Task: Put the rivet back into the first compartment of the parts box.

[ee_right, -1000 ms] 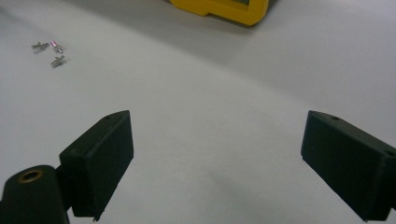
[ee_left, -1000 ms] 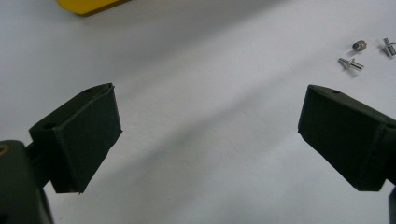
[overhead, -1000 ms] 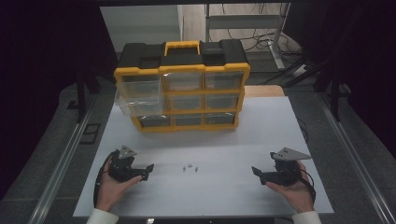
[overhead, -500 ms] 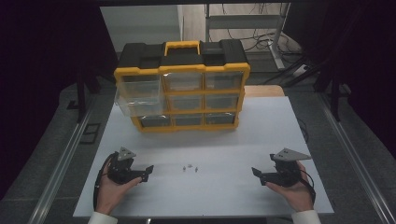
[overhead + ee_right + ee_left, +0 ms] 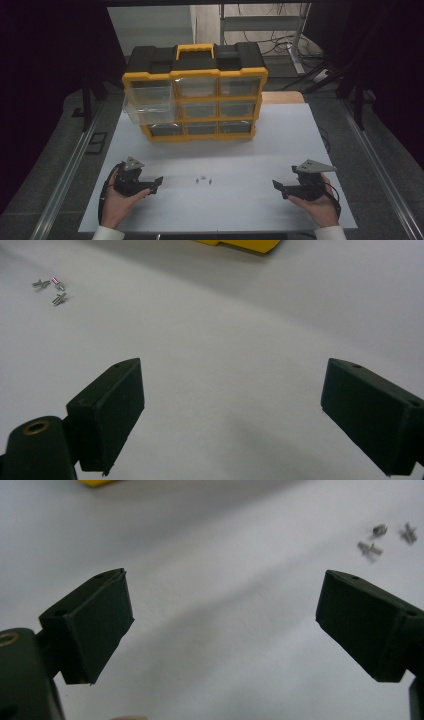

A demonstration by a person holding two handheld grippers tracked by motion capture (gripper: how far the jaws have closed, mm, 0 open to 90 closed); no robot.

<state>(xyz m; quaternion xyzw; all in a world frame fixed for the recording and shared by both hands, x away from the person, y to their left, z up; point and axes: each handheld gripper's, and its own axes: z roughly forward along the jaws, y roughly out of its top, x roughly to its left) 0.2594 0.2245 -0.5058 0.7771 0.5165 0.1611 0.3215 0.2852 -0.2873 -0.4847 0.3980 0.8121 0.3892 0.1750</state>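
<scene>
At the rear of the white tabletop (image 5: pixel 280 150) stands a yellow-and-black organizer case (image 5: pixel 195 92) with a yellow carry handle (image 5: pixel 195 49) on its black lid. Its front carries three rows of three translucent drawers; the upper-left drawer (image 5: pixel 149 92) and the middle-left drawer (image 5: pixel 150 114) are pulled forward of the frame, while the other seven sit flush. What the drawers hold cannot be made out through their clouded fronts, though the bottom row looks darker than the rows above.

Near the front edge, roughly midway between the two hands, three small metal screws (image 5: pixel 203 179) lie loose on the bare surface, close together but apart from one another. The left gripper view shows them at upper right (image 5: pixel 382 537), beyond the jaw tips; the right gripper view shows them at upper left (image 5: pixel 52 289).

Left gripper (image 5: pixel 154 184): held low over the tabletop at the front left, jaws spread wide with nothing between them, pointing toward the screws and near them. Right gripper (image 5: pixel 279 189): held at the front right, jaws likewise spread wide and unloaded, well apart from the screws.
</scene>
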